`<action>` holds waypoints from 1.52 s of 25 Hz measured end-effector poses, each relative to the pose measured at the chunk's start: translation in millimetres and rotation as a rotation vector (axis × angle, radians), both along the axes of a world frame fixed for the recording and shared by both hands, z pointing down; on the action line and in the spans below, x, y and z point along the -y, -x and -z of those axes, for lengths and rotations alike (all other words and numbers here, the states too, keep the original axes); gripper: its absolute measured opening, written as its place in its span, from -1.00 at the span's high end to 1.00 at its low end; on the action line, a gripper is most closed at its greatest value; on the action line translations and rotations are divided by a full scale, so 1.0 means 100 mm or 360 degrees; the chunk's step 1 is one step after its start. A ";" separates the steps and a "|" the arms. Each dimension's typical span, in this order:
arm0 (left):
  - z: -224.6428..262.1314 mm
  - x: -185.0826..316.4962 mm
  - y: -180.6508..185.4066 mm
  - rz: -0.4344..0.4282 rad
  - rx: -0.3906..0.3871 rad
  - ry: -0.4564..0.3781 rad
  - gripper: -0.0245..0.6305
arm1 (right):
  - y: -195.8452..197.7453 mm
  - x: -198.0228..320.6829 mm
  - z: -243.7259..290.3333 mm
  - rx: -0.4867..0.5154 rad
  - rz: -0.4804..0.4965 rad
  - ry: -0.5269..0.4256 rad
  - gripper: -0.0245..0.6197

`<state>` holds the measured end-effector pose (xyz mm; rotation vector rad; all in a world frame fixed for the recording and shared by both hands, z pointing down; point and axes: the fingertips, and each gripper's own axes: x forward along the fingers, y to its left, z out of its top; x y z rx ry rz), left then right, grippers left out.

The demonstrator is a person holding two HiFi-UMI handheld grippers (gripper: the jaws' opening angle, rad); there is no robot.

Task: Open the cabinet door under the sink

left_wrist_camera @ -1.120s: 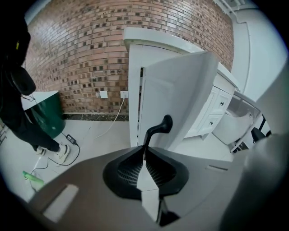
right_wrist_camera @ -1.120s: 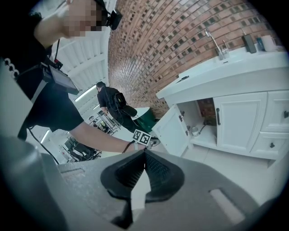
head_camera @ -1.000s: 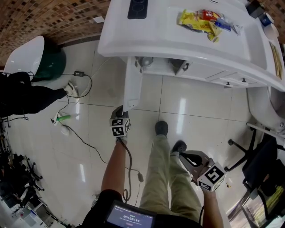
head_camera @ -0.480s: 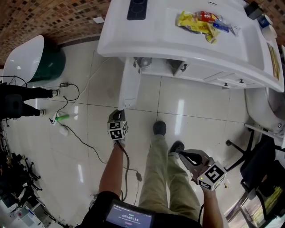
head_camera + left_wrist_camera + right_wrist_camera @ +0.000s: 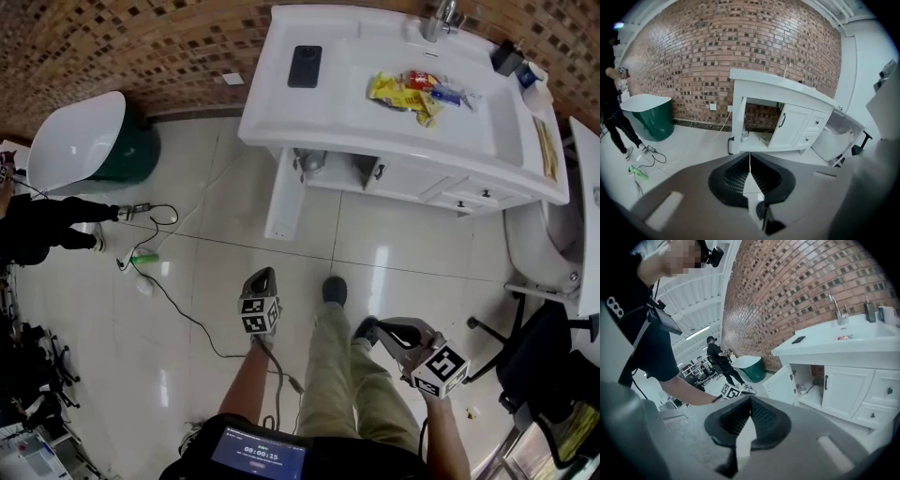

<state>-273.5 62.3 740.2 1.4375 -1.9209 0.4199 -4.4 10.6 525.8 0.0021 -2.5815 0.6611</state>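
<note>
The white vanity (image 5: pixel 375 117) stands against the brick wall, and its left cabinet door (image 5: pixel 281 192) is swung wide open over the floor. In the left gripper view the door (image 5: pixel 737 119) is edge-on with its black handle (image 5: pixel 730 145) toward me, and the pipe compartment (image 5: pixel 757 126) is exposed. My left gripper (image 5: pixel 265 273) is clear of the door, a short way in front of it. Its jaws (image 5: pixel 750 153) are closing and meet at the tips with nothing between them. Beside my leg, my right gripper (image 5: pixel 370 325) is shut and empty (image 5: pixel 750 398).
A phone (image 5: pixel 305 66) and yellow packets (image 5: pixel 403 89) lie on the vanity top. A white and green tub (image 5: pixel 84 141), floor cables (image 5: pixel 159 281) and a person in black (image 5: pixel 47 230) are at left. A black chair (image 5: pixel 534 347) is at right.
My left gripper has come back from the door's outer edge and now hangs clear of it. The door stays open. The right gripper has risen slightly.
</note>
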 end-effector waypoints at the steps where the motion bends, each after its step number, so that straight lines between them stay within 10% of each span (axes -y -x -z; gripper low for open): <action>1: 0.16 -0.02 -0.11 -0.0002 -0.0019 -0.0032 0.87 | -0.04 -0.03 0.10 0.0006 0.0010 -0.0019 0.95; 21: 3.37 -0.59 -1.99 -0.0422 -0.0226 -0.0649 0.88 | -0.70 -0.86 1.49 0.0108 0.0063 -0.0257 0.95; 38: 4.08 -2.42 -1.71 -0.0691 -0.0291 -0.0883 0.88 | 0.24 -2.81 2.25 0.0309 -0.0083 -0.0528 0.95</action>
